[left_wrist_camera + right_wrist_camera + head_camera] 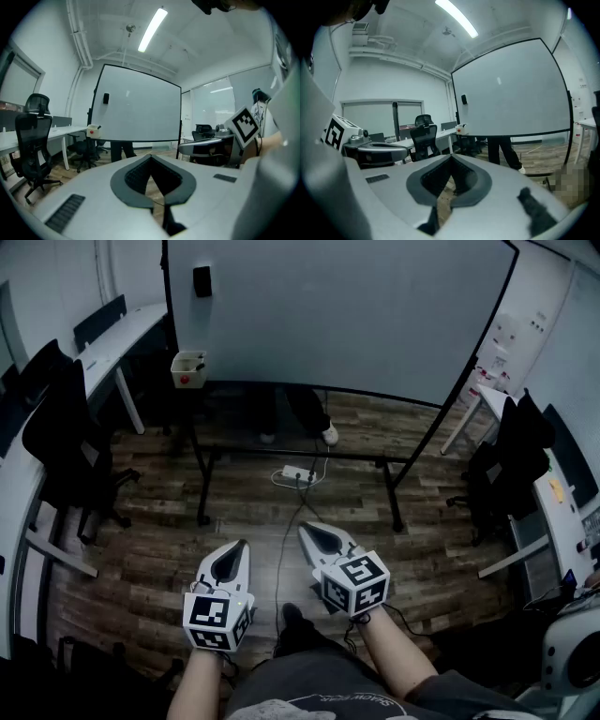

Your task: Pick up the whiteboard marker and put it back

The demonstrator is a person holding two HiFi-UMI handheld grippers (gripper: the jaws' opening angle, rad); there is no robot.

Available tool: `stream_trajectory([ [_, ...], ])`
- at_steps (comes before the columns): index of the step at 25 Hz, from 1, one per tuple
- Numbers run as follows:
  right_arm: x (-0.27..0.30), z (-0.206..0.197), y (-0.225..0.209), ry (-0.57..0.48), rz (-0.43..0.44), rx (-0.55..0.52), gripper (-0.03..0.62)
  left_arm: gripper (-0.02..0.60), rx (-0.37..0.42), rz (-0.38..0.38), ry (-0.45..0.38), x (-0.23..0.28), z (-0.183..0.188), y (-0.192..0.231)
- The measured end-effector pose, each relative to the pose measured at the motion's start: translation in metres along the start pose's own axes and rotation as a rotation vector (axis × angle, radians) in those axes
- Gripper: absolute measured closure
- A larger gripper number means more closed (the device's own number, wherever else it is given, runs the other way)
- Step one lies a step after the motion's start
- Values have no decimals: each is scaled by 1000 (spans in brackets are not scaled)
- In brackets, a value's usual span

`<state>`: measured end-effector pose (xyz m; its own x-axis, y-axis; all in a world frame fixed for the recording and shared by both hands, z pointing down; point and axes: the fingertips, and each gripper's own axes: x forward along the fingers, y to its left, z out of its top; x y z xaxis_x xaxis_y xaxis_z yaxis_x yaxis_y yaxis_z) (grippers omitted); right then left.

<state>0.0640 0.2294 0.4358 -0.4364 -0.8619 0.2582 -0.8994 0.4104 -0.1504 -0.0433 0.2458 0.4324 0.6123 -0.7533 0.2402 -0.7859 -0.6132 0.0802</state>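
Left gripper (246, 542) and right gripper (302, 526) sit side by side, low and near the person, just apart, both aimed at the far whiteboard (337, 315) and tipped slightly downward; in the left gripper view the left gripper (151, 156) has its jaws brought together at the tips, with only wooden floor (154, 185) showing through the gap behind them; the right gripper view shows the right gripper (451, 156) the same way, tips meeting and nothing between them. Neither holds anything.

The whiteboard marker cannot be picked out in any view, so which way it points and how its long axis runs cannot be told; a small pale box (188, 367) with a red spot hangs at the near-left lower corner of the whiteboard, and whether the marker lies inside it is too small to tell; that box is well apart from both grippers, far and to the left of them. A black block (202, 280) sits on the board's upper left, above the box.

Someone's legs (300, 418) stand behind the board; a white power strip (298, 472) lies on the floor under the stand, between board and grippers; a black office chair (66, 437) stands at the left, and another chair (511, 465) at the right.
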Motion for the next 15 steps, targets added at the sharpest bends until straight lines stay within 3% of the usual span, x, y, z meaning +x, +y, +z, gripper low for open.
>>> stream_trajectory([
  [15, 1, -9, 16, 17, 24, 0, 572, 568, -18, 13, 1, -12, -1, 11],
])
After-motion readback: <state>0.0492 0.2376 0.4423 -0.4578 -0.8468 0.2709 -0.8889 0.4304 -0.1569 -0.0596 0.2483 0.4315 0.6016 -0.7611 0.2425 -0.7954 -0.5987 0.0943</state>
